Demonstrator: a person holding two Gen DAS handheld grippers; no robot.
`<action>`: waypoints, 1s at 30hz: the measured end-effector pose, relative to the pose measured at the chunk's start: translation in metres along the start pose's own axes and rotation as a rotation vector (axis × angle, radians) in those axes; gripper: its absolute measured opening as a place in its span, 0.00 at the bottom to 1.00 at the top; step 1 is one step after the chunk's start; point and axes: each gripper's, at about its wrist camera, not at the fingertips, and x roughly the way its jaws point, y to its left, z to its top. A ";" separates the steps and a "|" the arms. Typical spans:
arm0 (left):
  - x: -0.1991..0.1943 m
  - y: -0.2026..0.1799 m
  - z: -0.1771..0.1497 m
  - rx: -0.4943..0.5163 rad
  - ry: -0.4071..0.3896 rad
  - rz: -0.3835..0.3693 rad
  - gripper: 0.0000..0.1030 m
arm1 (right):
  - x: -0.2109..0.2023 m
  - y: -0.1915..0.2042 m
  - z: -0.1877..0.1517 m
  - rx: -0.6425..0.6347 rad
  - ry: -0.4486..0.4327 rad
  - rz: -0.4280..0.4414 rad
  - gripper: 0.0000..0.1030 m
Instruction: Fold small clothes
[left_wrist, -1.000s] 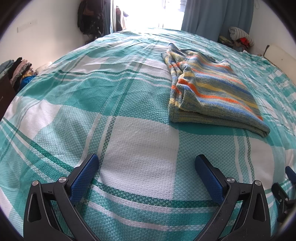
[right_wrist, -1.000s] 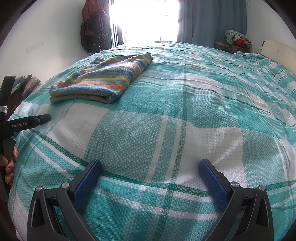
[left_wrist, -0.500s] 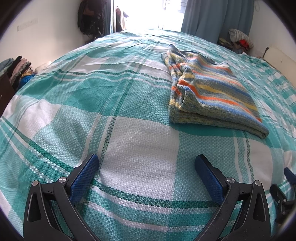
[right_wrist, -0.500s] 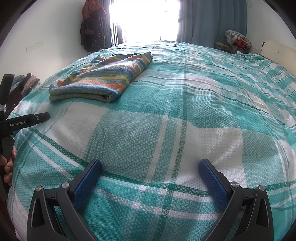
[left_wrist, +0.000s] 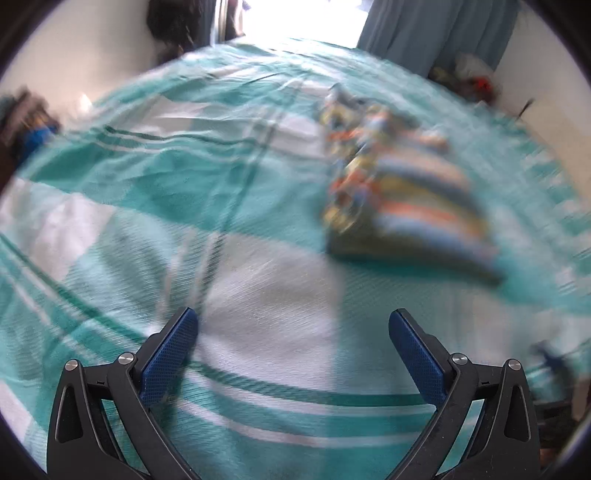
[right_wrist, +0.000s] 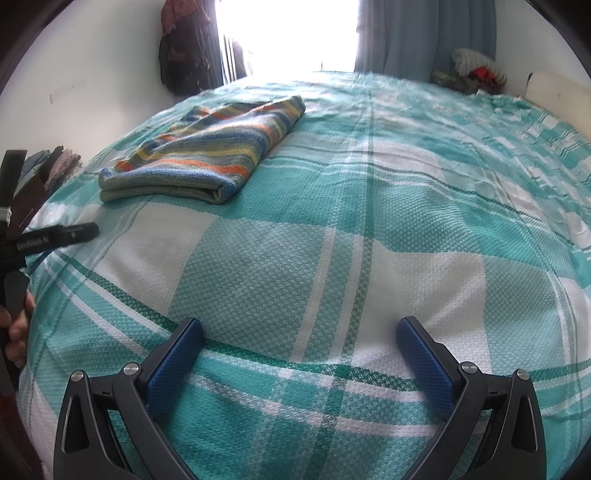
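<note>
meanwhile, on the bed:
garment: a striped knit garment (right_wrist: 207, 155) lies folded flat on the bedspread (right_wrist: 332, 240), ahead and to the left of the right gripper (right_wrist: 300, 339), well apart from its fingers; no gripper touches it.
left view: blurred; the same garment (left_wrist: 402, 206) shows ahead and to the right of the left gripper (left_wrist: 293, 334).
left gripper: jaws spread wide, blue pads (left_wrist: 170, 354) holding nothing, bare bedspread (left_wrist: 273, 302) between them.
right gripper: jaws spread wide, empty, above the teal and white plaid.
also in frame: the left gripper's black body (right_wrist: 48, 238) at the far left of the right view, with a person's fingers (right_wrist: 18, 328) below it.
background: curtain (right_wrist: 417, 35) beside a bright window, a heap of clothes (right_wrist: 476, 70) in the far corner.
</note>
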 end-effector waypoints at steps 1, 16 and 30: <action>-0.007 0.001 0.007 -0.031 -0.021 -0.086 0.99 | -0.003 -0.002 0.005 0.003 0.013 0.026 1.00; 0.082 -0.032 0.065 -0.045 0.064 -0.154 0.80 | 0.173 -0.109 0.218 0.502 0.141 0.673 0.58; 0.053 -0.061 0.093 0.014 0.001 -0.207 0.13 | 0.128 -0.087 0.260 0.244 0.007 0.644 0.22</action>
